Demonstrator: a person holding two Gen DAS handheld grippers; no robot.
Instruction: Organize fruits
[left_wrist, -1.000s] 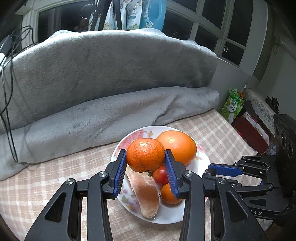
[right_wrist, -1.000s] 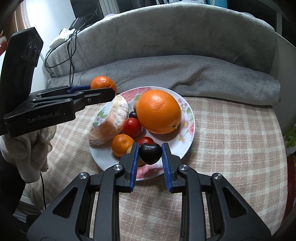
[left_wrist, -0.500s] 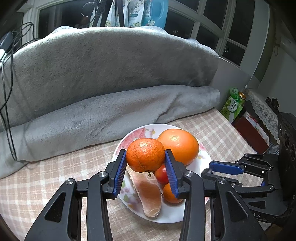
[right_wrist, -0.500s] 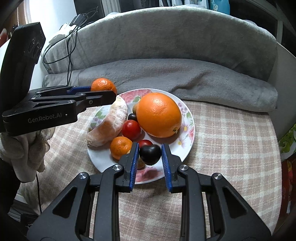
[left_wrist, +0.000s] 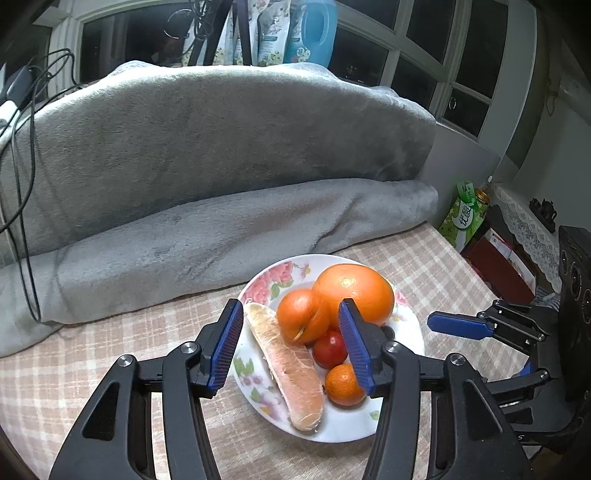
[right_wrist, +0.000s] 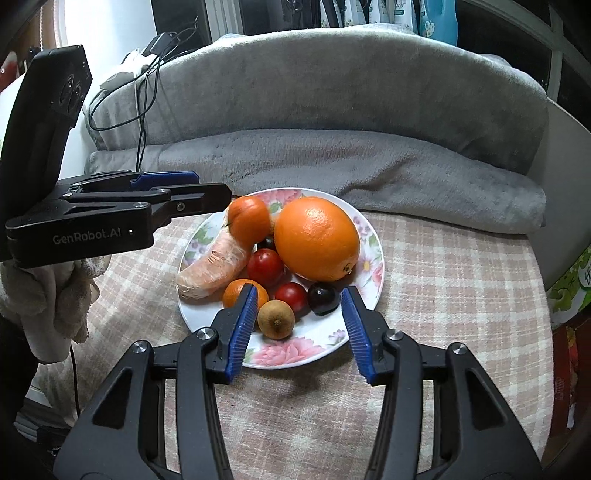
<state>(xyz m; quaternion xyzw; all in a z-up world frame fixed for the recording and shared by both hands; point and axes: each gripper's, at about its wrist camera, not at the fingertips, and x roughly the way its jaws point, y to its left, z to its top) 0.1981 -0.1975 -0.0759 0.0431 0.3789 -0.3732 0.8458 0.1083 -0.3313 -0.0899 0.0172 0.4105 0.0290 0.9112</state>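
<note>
Hand-held grippers (left_wrist: 291, 347) (right_wrist: 299, 328) opening, both empty

Fruits (right_wrist: 317, 238) heaped on floral plate (right_wrist: 295, 356)

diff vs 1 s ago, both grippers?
Both let go. Left gripper, jaws opening, dropped the mandarin onto the plate against the big orange. Right gripper, jaws opening, released the dark plum, now lying on the plate. Other fruit and plate unchanged.
</note>
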